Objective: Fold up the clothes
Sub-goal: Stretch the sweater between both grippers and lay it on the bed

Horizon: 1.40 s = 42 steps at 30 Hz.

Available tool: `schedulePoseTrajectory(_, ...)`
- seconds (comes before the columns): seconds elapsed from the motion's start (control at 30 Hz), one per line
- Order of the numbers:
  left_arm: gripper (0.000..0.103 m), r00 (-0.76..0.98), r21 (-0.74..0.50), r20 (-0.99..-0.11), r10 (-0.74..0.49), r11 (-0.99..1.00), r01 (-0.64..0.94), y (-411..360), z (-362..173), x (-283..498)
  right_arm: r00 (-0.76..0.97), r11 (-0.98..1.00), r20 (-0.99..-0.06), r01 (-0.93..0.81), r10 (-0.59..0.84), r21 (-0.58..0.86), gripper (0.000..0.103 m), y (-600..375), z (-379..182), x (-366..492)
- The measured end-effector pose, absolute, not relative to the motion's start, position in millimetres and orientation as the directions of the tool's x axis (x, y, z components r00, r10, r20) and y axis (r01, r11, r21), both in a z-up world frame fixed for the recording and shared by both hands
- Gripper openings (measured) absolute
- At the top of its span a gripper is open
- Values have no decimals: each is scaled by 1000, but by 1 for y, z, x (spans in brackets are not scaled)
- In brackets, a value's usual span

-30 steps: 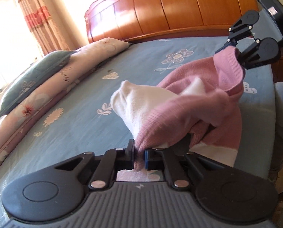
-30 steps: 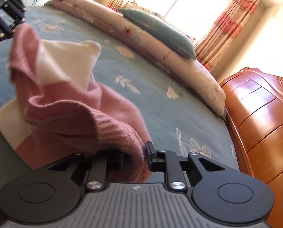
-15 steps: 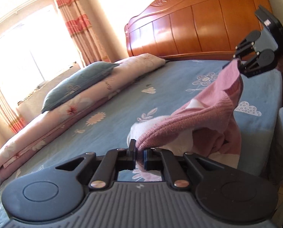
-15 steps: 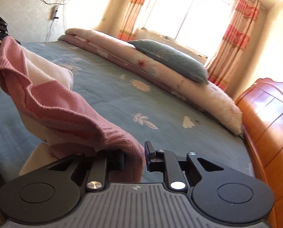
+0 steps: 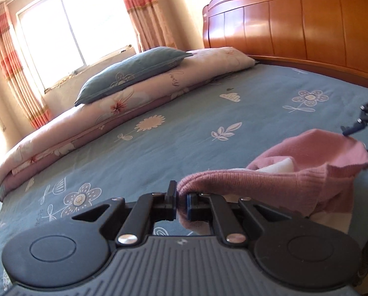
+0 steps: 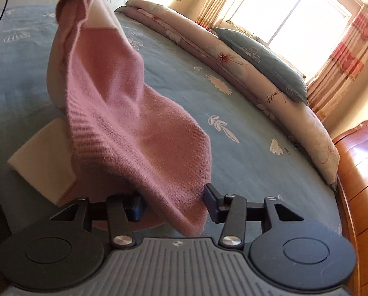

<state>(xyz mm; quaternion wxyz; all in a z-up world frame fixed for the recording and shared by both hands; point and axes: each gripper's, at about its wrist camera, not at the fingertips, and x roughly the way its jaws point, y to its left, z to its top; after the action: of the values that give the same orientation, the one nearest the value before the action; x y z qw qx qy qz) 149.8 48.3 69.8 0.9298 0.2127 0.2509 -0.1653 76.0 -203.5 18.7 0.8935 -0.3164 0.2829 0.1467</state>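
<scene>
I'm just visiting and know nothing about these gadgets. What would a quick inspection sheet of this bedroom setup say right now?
Surface: bed sheet, blue with a flower print, mostly bare.
Job's things: pink and cream sweater, lifted at one end, its cream part lying on the sheet.
Clutter: folded quilt along the far side, blue pillow on top.
Grippers: left gripper shut on a pink edge; right gripper with jaws opening, knit between them but unpinched.
Cables: a dark cord at the far corner.
Surroundings: wooden headboard, sunlit window, striped curtains.
</scene>
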Motion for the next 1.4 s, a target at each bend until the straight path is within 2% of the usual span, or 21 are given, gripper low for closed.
schedulePoseTrajectory(0.07, 5, 808, 314, -557, -192, 852, 419, 50, 65, 161, 786, 738, -613, -460, 80, -494, 14, -199, 19, 81)
schedulePoseTrajectory(0.27, 5, 759, 319, -632, -157, 839, 440, 47, 42, 204, 787, 793, -611, -425, 86, -437, 13, -207, 47, 126)
schedulePoseTrajectory(0.47, 5, 736, 332, -667, -116, 838, 433, 34, 20, 264, 796, 830, -606, -343, 9, -439, 13, -223, 51, 204)
schedulePoseTrajectory(0.6, 5, 719, 330, -689, -92, 844, 423, 25, 3, 308, 787, 806, -613, -317, -71, -500, 13, -227, 31, 256)
schedulePoseTrajectory(0.87, 5, 664, 339, -746, -45, 833, 437, 8, -46, 385, 746, 802, -648, -289, -153, -523, 12, -245, -9, 342)
schedulePoseTrajectory(1.07, 6, 672, 324, -739, -41, 853, 408, -1, -65, 427, 733, 879, -661, -201, -158, -433, 12, -271, -17, 395)
schedulePoseTrajectory(1.23, 6, 645, 317, -763, -36, 849, 422, -9, -91, 445, 693, 899, -705, -199, -152, -389, 11, -277, -51, 418)
schedulePoseTrajectory(1.4, 7, 653, 292, -755, -57, 863, 412, -6, -102, 451, 717, 912, -683, -175, -141, -372, 11, -280, -59, 417)
